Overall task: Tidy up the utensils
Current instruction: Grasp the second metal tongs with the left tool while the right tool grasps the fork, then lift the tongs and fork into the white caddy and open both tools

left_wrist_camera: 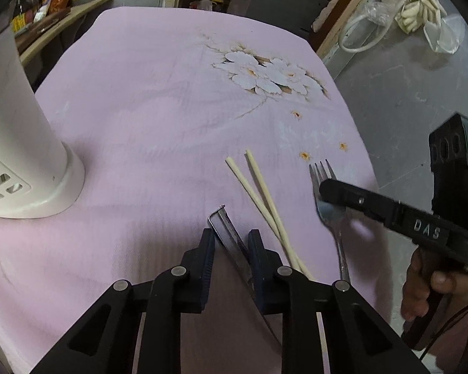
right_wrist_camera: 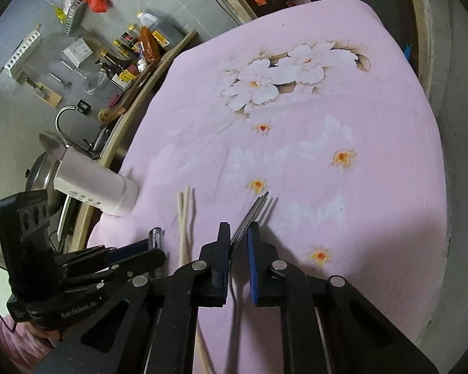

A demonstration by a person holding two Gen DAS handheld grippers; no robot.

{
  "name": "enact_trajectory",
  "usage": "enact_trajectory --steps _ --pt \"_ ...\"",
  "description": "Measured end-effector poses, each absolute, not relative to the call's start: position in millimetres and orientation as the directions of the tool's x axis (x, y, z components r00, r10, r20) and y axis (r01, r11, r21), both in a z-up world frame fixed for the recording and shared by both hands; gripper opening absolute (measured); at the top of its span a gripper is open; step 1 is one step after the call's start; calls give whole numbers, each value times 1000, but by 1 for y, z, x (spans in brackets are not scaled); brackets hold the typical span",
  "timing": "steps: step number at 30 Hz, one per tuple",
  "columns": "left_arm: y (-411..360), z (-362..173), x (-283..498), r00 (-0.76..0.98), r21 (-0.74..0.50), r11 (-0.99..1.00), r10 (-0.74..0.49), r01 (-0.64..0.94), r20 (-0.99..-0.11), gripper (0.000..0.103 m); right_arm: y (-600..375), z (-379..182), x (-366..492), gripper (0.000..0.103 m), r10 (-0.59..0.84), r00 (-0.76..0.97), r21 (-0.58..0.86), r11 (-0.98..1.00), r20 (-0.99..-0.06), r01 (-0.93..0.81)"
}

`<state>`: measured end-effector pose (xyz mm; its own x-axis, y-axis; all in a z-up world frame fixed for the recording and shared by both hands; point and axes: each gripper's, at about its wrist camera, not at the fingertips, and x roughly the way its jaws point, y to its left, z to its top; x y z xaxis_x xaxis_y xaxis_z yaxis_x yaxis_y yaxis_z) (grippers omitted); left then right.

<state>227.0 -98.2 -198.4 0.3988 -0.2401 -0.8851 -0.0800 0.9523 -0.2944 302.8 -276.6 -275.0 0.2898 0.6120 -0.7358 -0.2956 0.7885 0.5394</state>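
Note:
A metal knife (left_wrist_camera: 226, 227) with a serrated edge lies on the pink flowered cloth (left_wrist_camera: 159, 99). My left gripper (left_wrist_camera: 231, 233) is open with one finger on each side of the blade. A pair of pale chopsticks (left_wrist_camera: 259, 193) lies just right of it, crossed near the handles. A metal fork (left_wrist_camera: 327, 205) lies further right. My right gripper (right_wrist_camera: 237, 233) is open with its fingers either side of the fork (right_wrist_camera: 249, 215), low over it. The white perforated utensil holder (left_wrist_camera: 18, 143) stands at the left.
A grey floor (left_wrist_camera: 415, 93) drops off past the table's right edge. A wooden shelf (right_wrist_camera: 146, 93) with bottles and a sink with a tap (right_wrist_camera: 65, 118) lie beyond the far left edge. A steel pot (right_wrist_camera: 40, 168) sits behind the holder.

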Motion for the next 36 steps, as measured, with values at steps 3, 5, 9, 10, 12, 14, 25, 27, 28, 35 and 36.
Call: enact_trajectory --steps 3,5,9,10,12,14,25,27,28,35,36 --pt "-94 -196 224 402 -342 936 -284 -80 -870 19 -277 -264 294 6 623 321 546 781 -713 -304" --pt "-93 -191 221 416 -350 934 -290 -74 -862 18 -278 -250 284 5 631 360 541 775 -688 -325" --pt "-92 -173 212 462 -371 928 -311 -42 -831 17 -290 -227 273 3 632 417 525 775 -653 -351" --pt "-92 -168 209 475 -371 928 -313 -32 -823 17 -293 -220 269 3 630 435 520 776 -643 -356" --pt "-92 -157 202 507 -363 932 -310 -6 -804 17 -296 -210 262 3 625 466 512 781 -627 -358" --pt "-92 -147 194 537 -361 932 -313 16 -784 16 -300 -203 257 2 626 485 520 779 -610 -350" --pt "-61 -96 169 675 -357 932 -299 55 -675 11 -277 -159 229 2 635 608 554 754 -476 -353" --pt "-48 -89 167 690 -365 930 -299 55 -659 11 -270 -150 226 2 637 618 554 750 -460 -361" --pt "-42 -87 167 695 -364 930 -297 55 -655 11 -265 -145 221 2 638 627 556 747 -447 -364" --pt "9 -49 154 754 -399 916 -292 44 -588 11 -227 -102 208 2 671 662 582 700 -335 -414" --pt "18 -41 152 765 -401 915 -288 42 -576 11 -219 -94 207 2 680 664 586 687 -311 -430"
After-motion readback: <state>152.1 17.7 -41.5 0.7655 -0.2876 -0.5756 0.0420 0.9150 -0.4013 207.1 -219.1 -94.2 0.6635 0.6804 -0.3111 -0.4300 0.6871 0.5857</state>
